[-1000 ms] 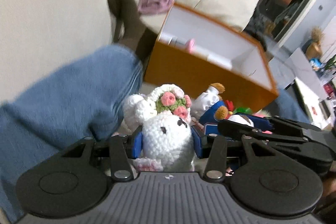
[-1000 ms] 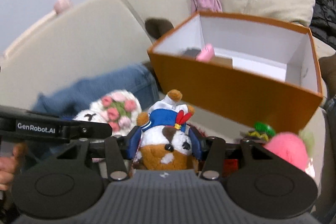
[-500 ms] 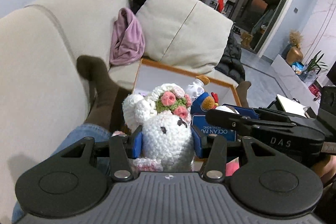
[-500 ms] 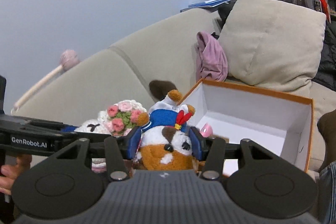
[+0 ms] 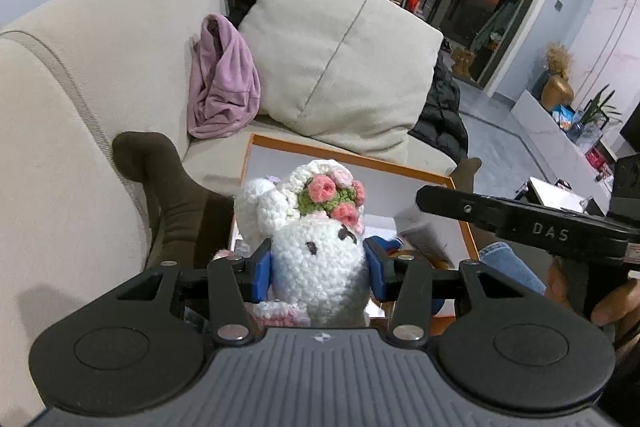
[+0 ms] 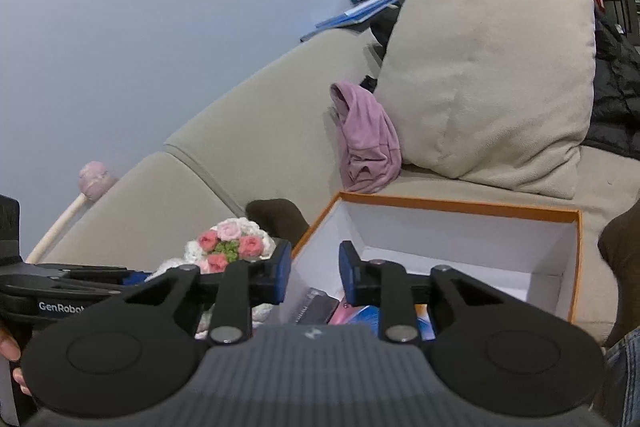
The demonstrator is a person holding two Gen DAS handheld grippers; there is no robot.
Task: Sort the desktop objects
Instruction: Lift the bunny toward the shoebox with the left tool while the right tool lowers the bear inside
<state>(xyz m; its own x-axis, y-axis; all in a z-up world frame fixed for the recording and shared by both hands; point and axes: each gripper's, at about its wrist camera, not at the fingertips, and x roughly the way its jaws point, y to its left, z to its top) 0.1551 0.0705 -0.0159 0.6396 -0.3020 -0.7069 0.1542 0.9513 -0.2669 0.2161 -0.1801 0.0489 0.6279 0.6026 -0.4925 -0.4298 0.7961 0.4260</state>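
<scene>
Two marks: "DAS" R tool point(image 5: 552, 231), "GenRobot" L tool point(image 6: 60, 306).

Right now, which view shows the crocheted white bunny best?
The left wrist view: the crocheted white bunny sits centred between the left gripper pads, face and flower crown visible. The right wrist view shows only its flower crown behind the left gripper's body, beside the orange box.

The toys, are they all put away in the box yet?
Not yet. The orange box already holds several things, and the right gripper is open and empty above it. The left gripper holds the white crochet bunny, which isn't in the box yet.
</scene>
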